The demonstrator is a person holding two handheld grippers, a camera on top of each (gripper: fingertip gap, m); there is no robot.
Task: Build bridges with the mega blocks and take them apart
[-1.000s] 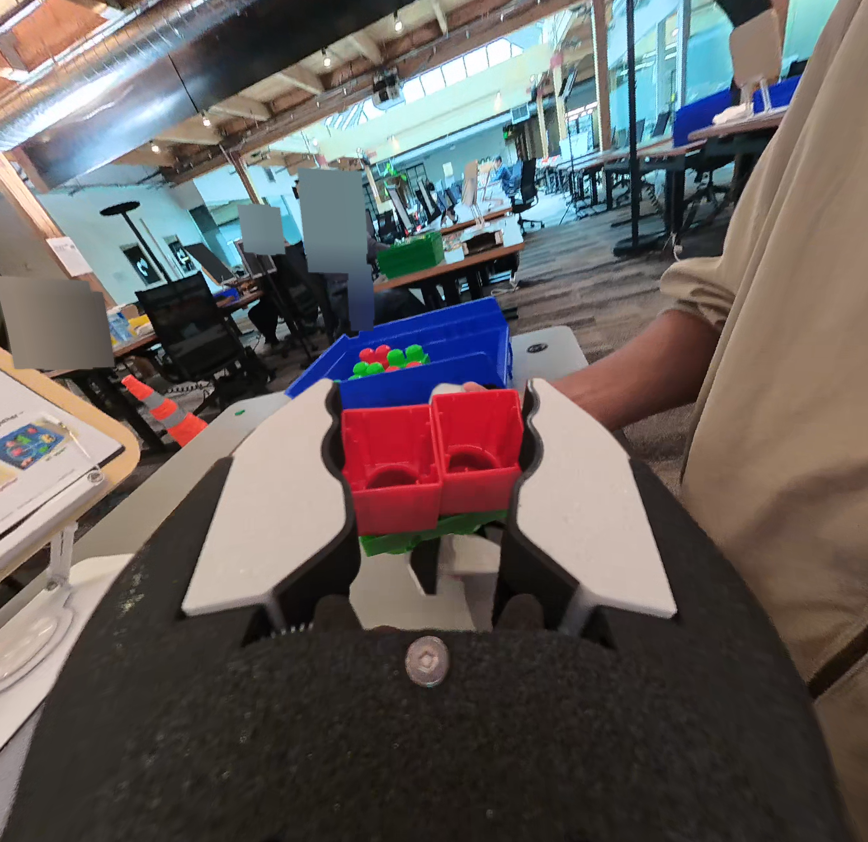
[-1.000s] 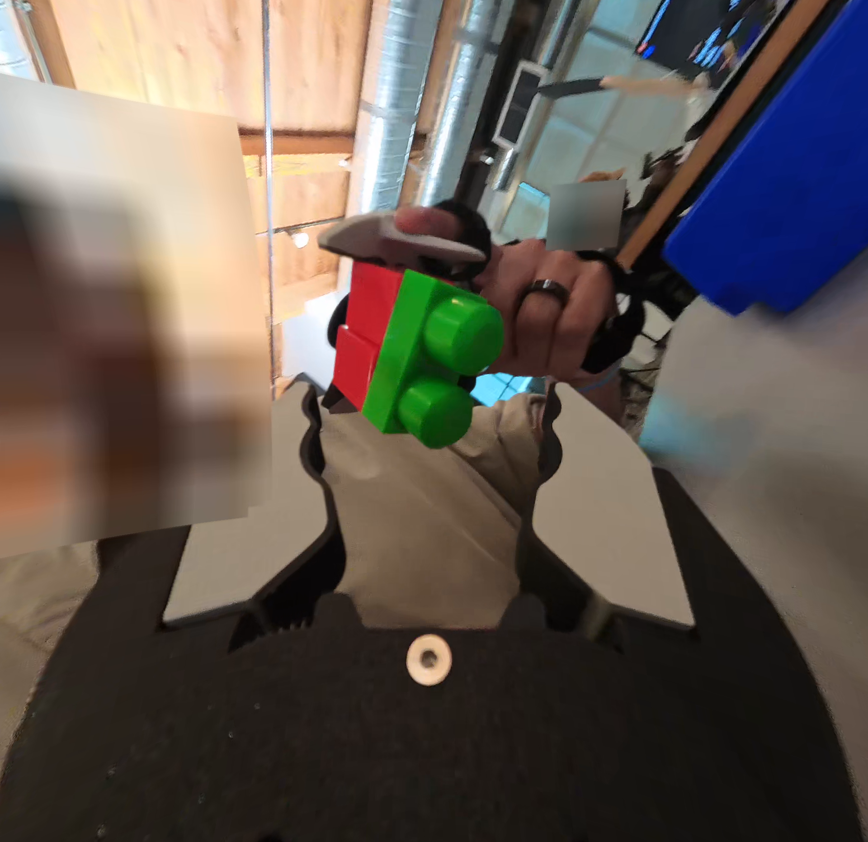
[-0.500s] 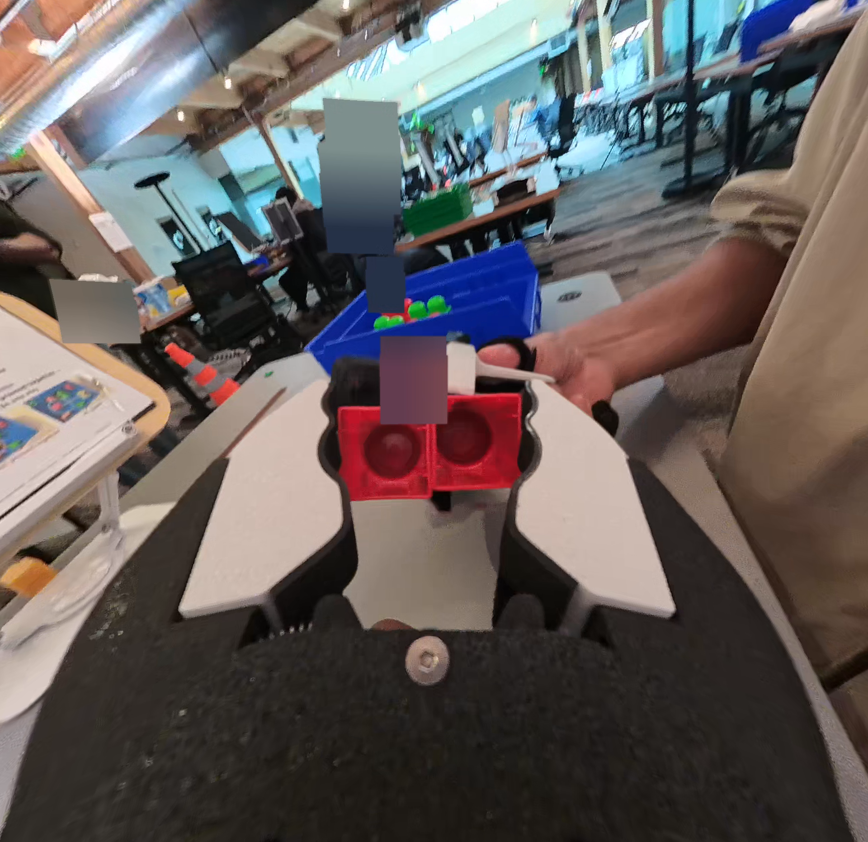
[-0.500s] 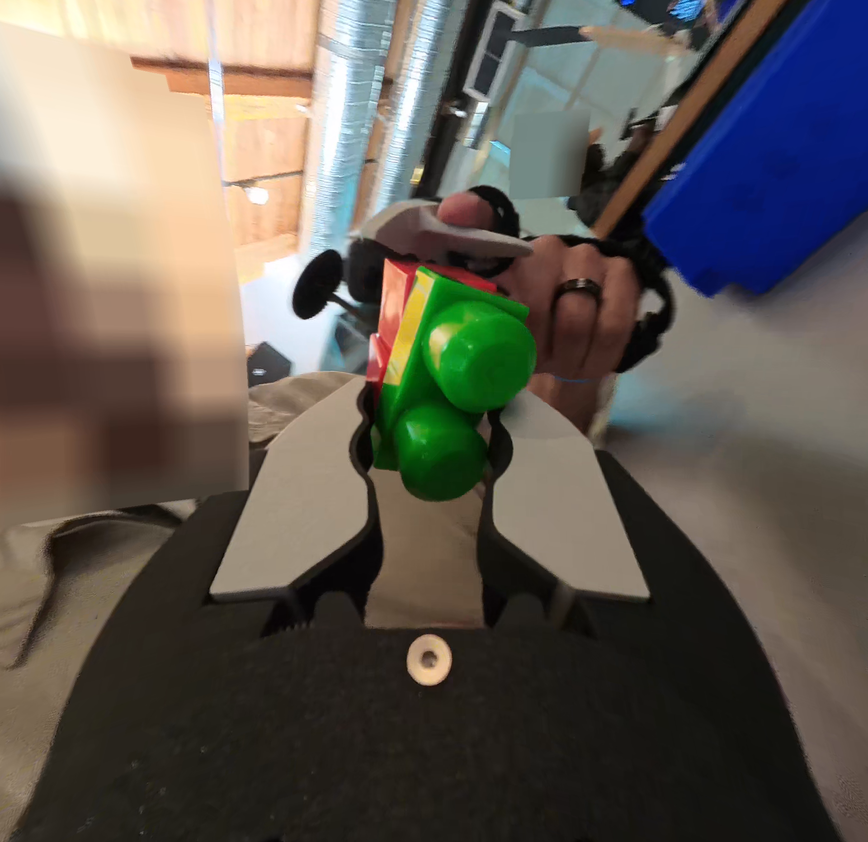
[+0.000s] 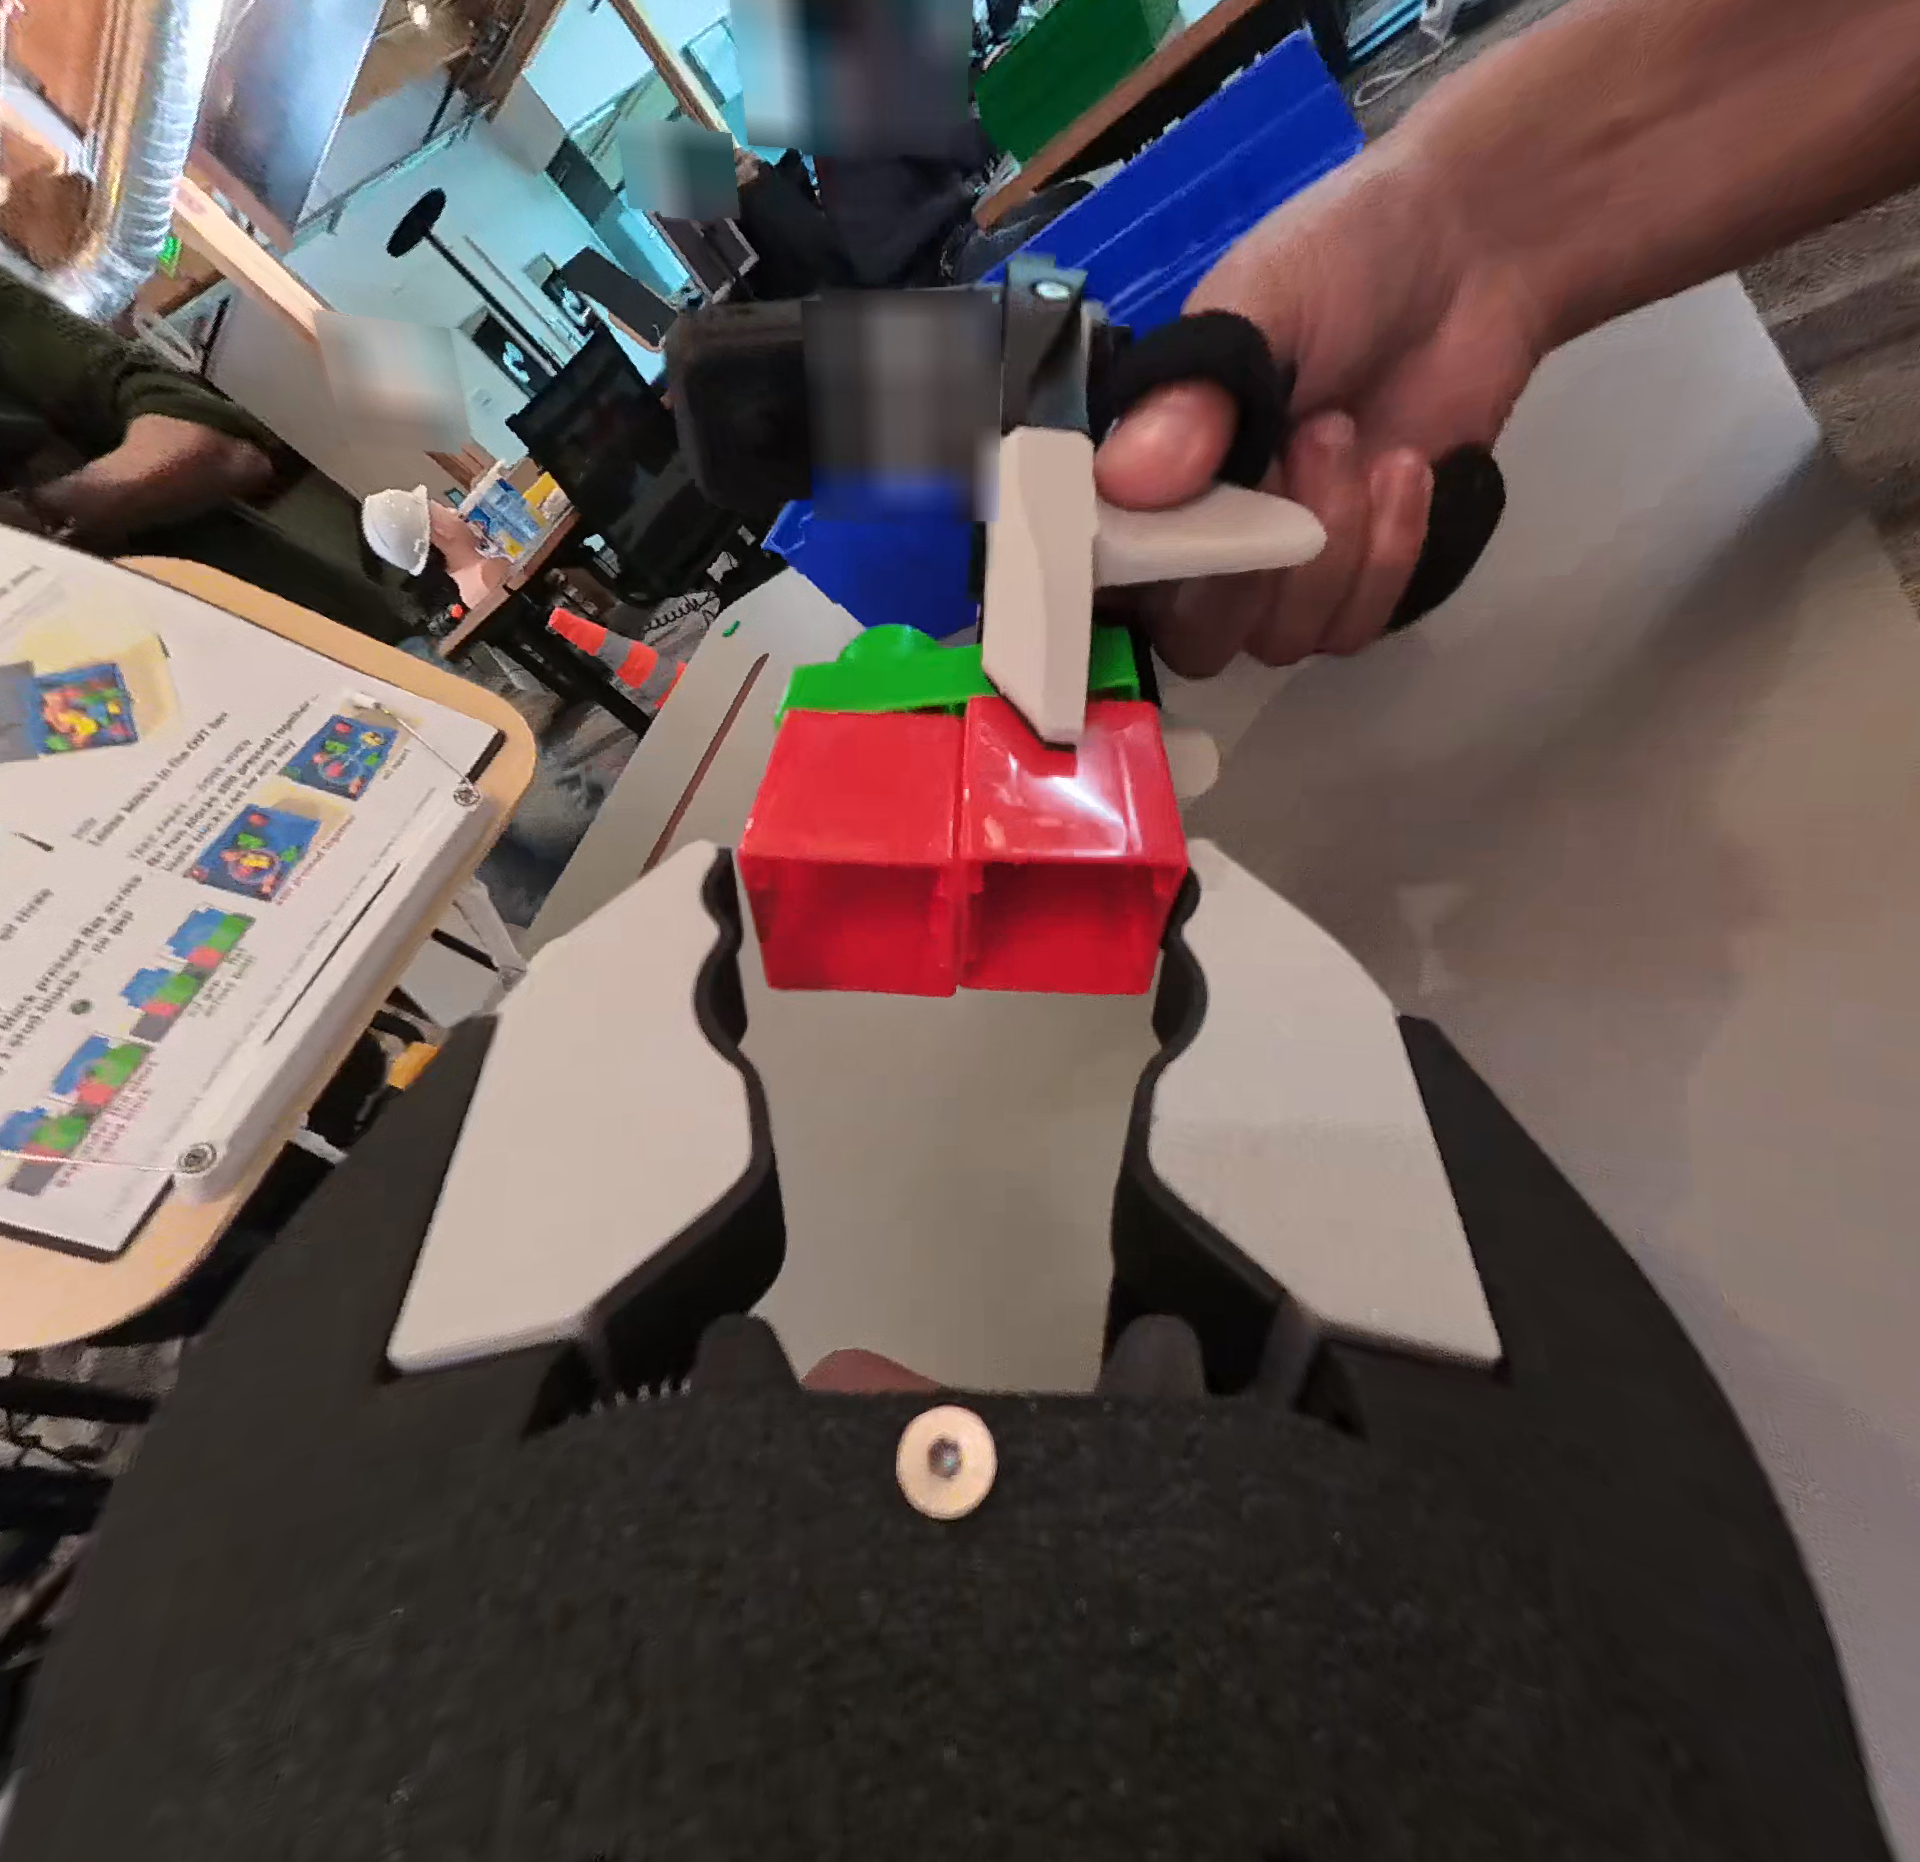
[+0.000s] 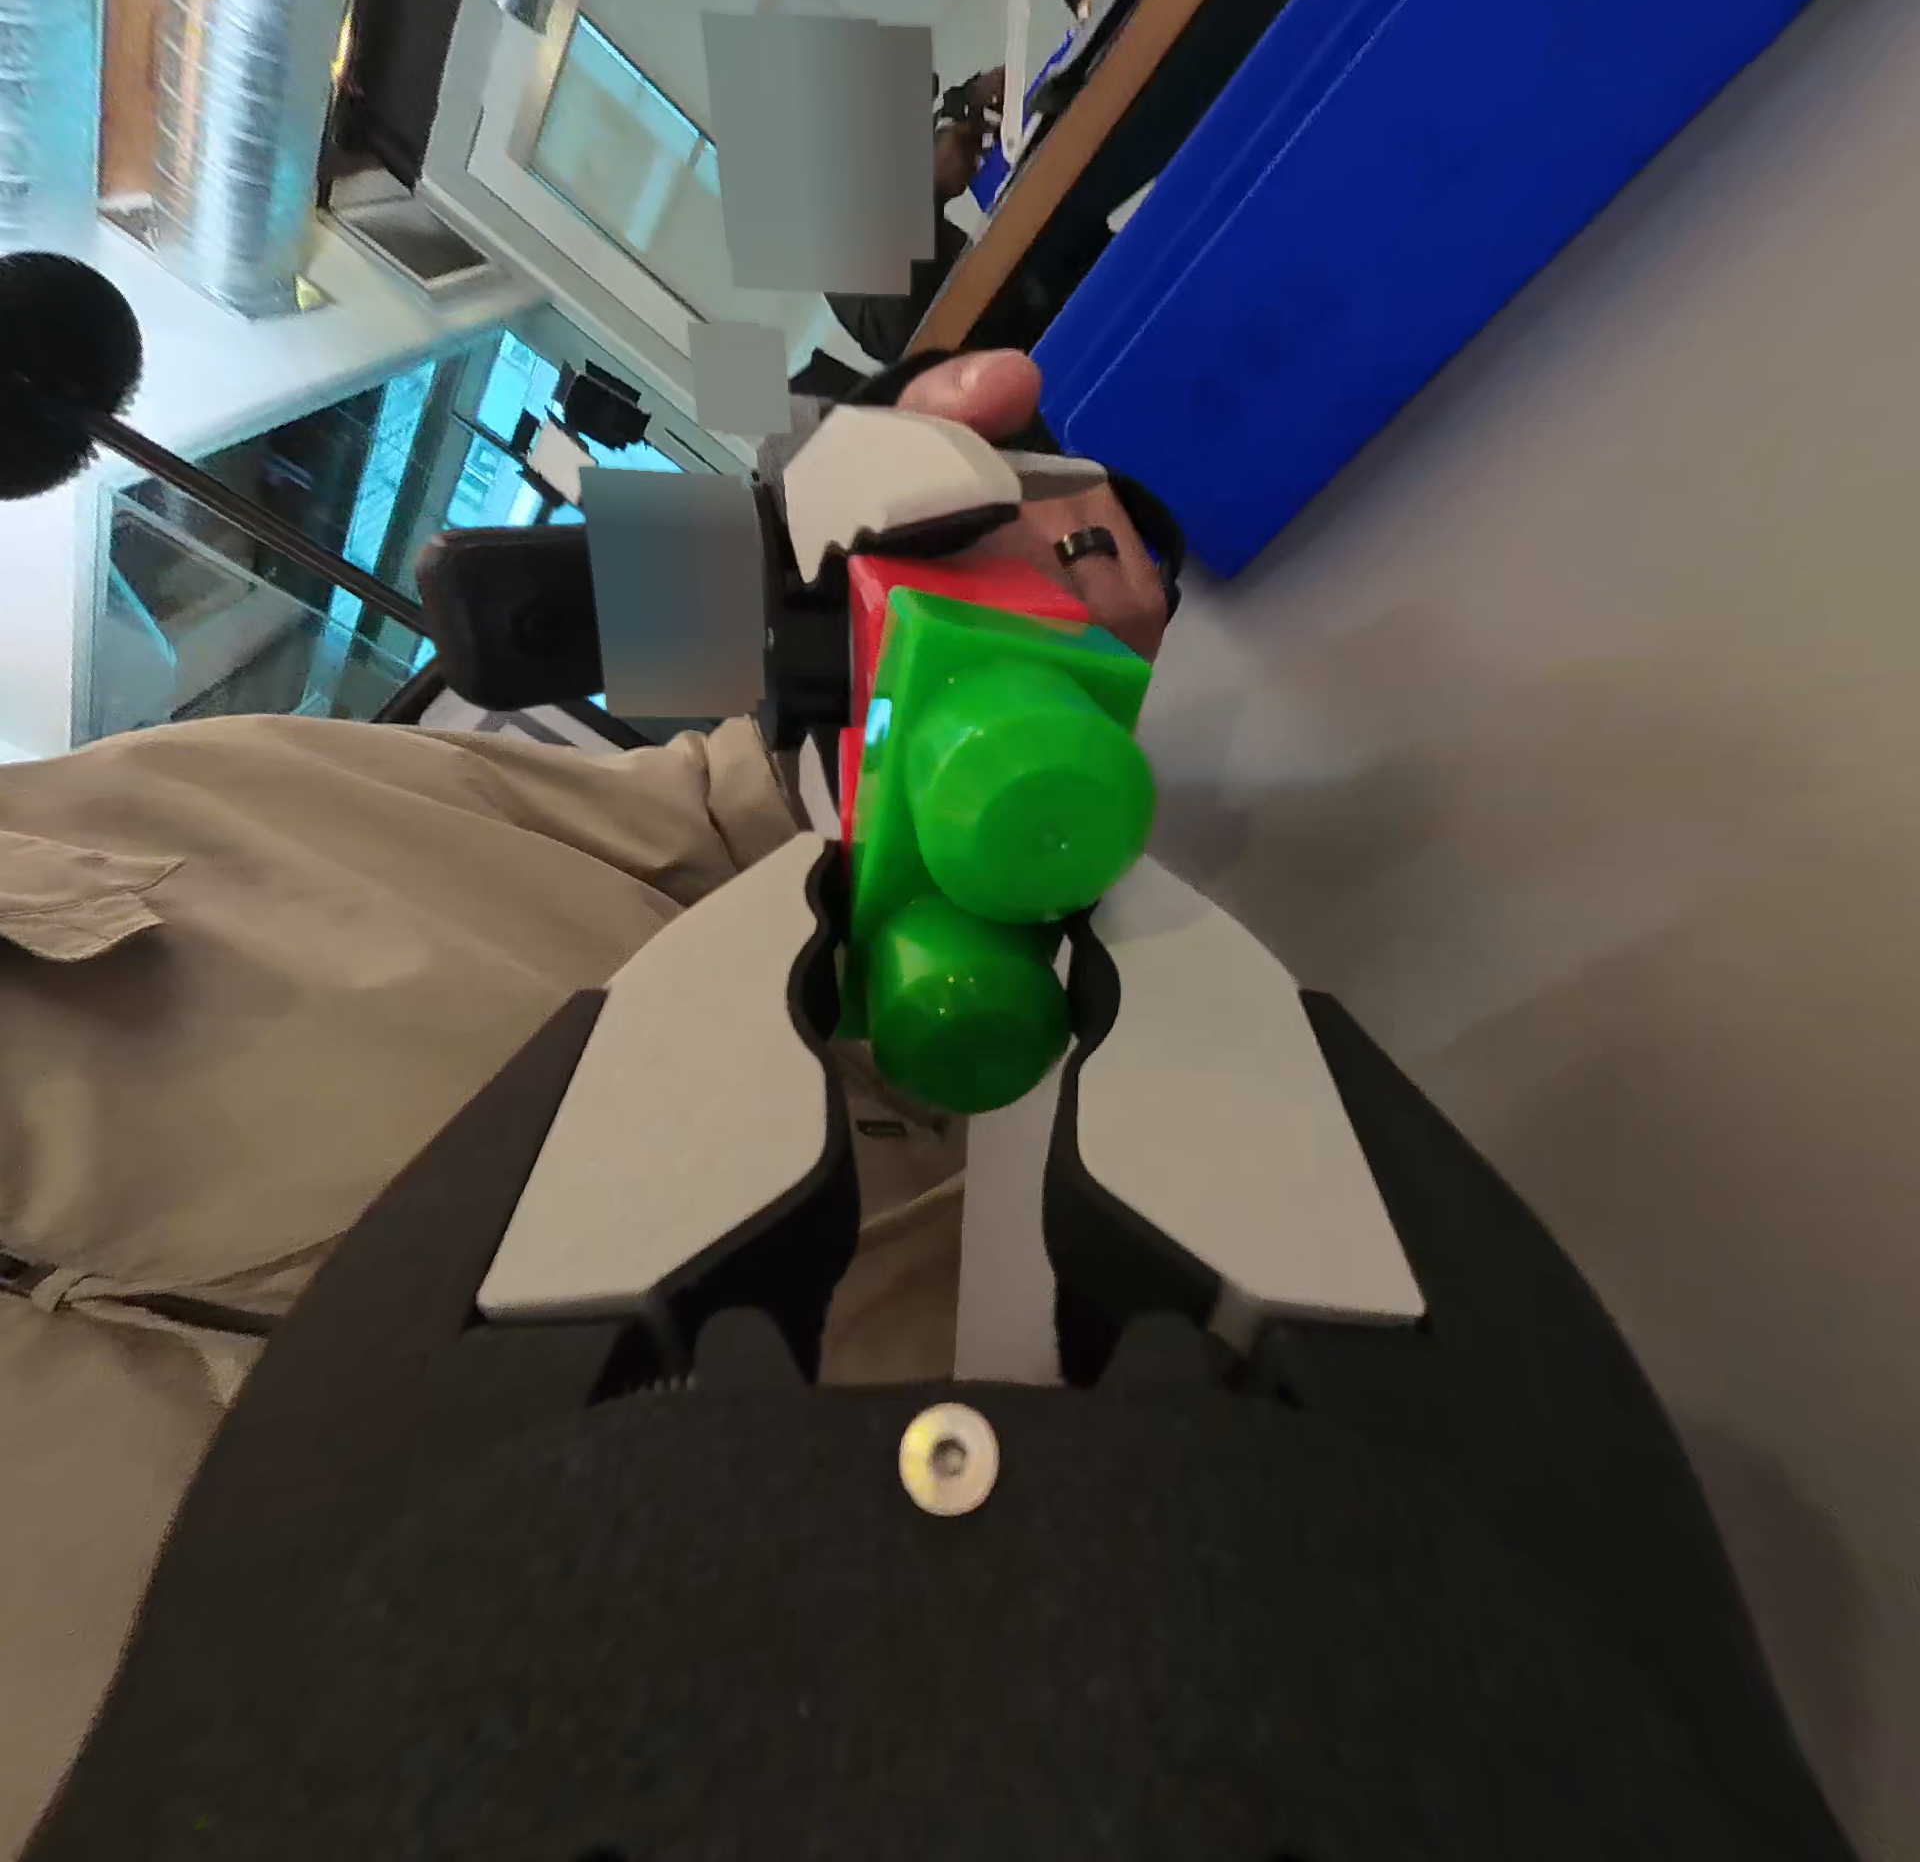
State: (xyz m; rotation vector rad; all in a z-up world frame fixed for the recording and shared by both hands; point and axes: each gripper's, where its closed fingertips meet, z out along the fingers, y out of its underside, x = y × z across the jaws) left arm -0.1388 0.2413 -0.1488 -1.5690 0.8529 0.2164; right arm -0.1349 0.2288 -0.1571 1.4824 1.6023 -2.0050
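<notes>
- Left wrist view shows the left gripper [image 5: 961,913] with its two white fingers pressed on the outer sides of the pair of red blocks [image 5: 961,867], which sits between the fingertips and is held there.
- On the far side of the red pair, a green block [image 5: 904,674] is attached; only its edge and one stud show from this side.
- From above, one white finger of the right gripper [image 5: 1039,607] comes down over the green block and its tip touches the top of the right red block.
- A hand [image 5: 1340,441] with black straps holds that gripper, above the grey table [image 5: 1558,877].
- Right wrist view looks at the green block [image 6: 997,825] from the stud side, with two round studs turned toward the camera.
- Here the right gripper [image 6: 951,939] is narrow, its fingers closed on the lower stud of the green block; the red blocks [image 6: 956,591] are behind the green one.
- Behind the blocks, the upper finger of the left gripper [image 6: 894,477] lies on the red blocks.
- A blue bin [image 6: 1455,233] stands on the table beyond the blocks, well apart from them.
- At the left, a board with an instruction sheet [image 5: 208,825] stands beside the table.
</notes>
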